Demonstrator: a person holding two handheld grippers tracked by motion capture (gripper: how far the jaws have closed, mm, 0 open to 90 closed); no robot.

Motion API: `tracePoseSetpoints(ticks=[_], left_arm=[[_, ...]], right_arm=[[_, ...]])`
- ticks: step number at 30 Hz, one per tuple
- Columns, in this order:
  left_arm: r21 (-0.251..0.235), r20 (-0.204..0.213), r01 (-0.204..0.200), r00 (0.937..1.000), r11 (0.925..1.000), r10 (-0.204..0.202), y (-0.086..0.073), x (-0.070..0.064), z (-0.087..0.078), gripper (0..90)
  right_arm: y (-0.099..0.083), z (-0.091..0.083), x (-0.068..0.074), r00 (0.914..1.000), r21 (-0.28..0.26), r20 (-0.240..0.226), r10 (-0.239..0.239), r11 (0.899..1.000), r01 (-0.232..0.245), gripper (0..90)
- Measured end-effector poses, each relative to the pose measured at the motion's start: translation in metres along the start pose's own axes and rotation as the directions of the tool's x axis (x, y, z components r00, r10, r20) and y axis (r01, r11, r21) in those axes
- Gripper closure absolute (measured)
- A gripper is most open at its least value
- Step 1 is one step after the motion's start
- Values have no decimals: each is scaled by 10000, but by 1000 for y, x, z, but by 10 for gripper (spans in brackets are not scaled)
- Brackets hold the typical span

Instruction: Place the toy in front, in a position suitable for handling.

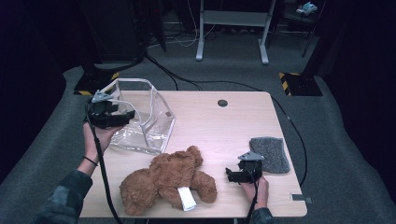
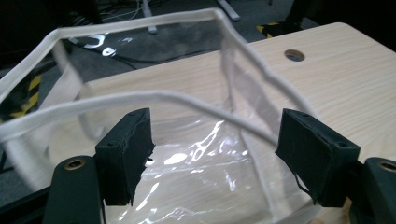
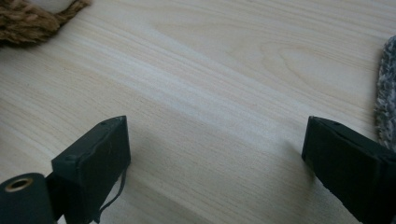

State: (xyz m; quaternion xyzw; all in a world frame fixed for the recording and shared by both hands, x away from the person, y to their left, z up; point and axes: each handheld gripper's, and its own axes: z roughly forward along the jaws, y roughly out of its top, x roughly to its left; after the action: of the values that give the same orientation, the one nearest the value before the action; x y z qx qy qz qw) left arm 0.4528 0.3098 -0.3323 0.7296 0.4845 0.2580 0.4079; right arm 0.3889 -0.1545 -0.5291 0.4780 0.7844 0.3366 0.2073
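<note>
A clear plastic bag [image 1: 152, 126] with white trim stands open at the table's left. My left gripper [image 1: 127, 115] hovers at its near rim, open; in the left gripper view the white rim [image 2: 154, 96] runs across just beyond the gripper [image 2: 217, 126], nothing pinched. A brown teddy bear [image 1: 163, 179] with a white tag [image 1: 187, 199] lies near the front edge. My right gripper [image 1: 230, 175] rests low on the table between the bear and a grey fuzzy cloth [image 1: 270, 154]. It stands open [image 3: 217, 130] over bare wood, with bear fur [image 3: 28, 21] and the cloth [image 3: 386, 93] at the edges.
The wooden table [image 1: 219, 126] has a round cable hole [image 1: 222, 102] at the back and a small label [image 1: 299, 198] at the front right corner. Black cables trail from both grippers. Grey carpet, a desk frame [image 1: 232, 28] and dark stands lie beyond.
</note>
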Motion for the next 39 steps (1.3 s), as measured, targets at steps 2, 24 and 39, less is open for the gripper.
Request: tracePoseSetpoints(ticks=[2, 24, 39], left_arm=[[32, 138, -156, 9998, 9999, 155, 5, -8, 4, 259], [1675, 64, -1515, 9883, 9742, 1526, 21, -47, 66, 862], [1674, -483, -720, 9955, 9833, 811, 28, -33, 67, 488]], right_arm=[[0, 0, 0, 10000, 1, 0, 1, 10000, -1, 70], [0, 0, 0, 10000, -29, -57, -8, 10000, 8, 73], [0, 0, 0, 10000, -54, -63, 58, 10000, -58, 74]])
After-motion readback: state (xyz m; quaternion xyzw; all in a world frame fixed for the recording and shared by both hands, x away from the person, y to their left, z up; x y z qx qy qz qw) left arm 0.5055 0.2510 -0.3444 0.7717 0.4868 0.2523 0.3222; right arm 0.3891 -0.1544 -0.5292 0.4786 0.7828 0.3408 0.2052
